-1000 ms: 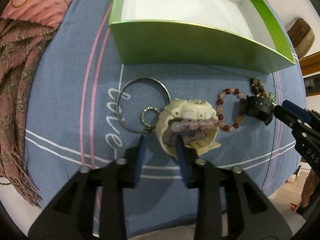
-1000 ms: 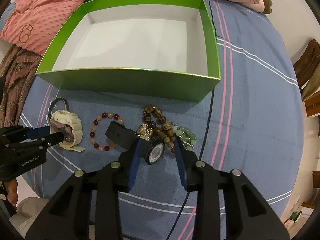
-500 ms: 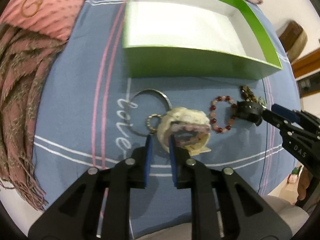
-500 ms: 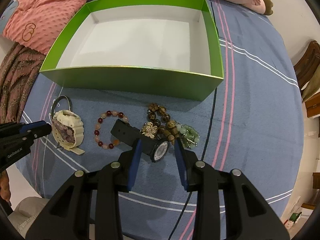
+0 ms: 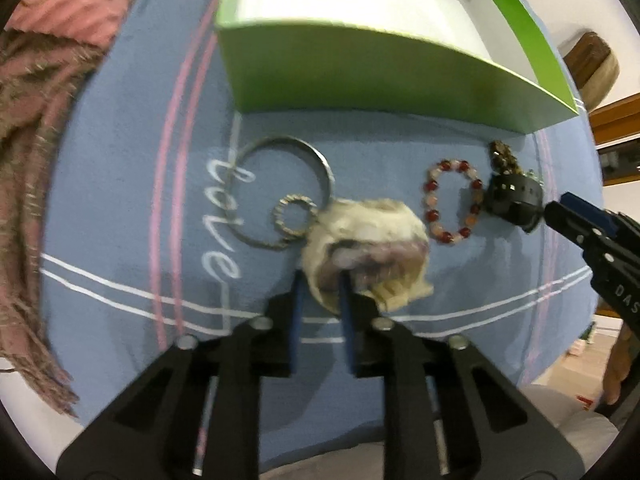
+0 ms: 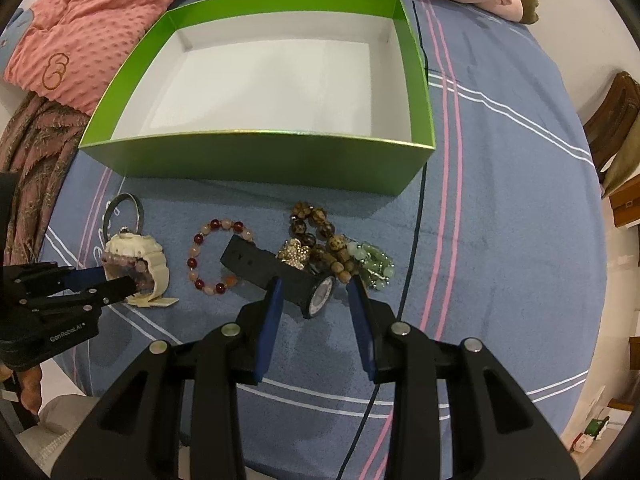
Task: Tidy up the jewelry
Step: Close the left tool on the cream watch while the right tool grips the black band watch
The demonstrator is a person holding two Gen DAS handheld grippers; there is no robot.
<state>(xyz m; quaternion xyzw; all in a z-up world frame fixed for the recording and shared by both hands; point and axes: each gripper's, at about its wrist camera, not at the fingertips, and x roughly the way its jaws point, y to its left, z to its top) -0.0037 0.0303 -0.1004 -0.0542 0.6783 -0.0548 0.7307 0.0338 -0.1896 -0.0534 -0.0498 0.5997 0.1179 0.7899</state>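
A blue blanket with pink and white stripes (image 6: pixel 500 200) covers the bed. On it sits an open green cardboard box (image 6: pixel 256 156) — nearer the front edge lie a cream plastic watch (image 6: pixel 138 256), a red-and-pink bead bracelet (image 6: pixel 218 256) and a black watch (image 6: pixel 276 276).

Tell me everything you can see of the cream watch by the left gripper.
The cream watch is a chunky, plastic-looking piece with a ribbed strap curled into a loop, lying on the blue cloth in front of the green box. A pale pink bead bracelet is tucked through its loop. The left gripper is closed on its near edge. A silver bangle lies against its far side. It is blurred in the left wrist view; no dial shows.
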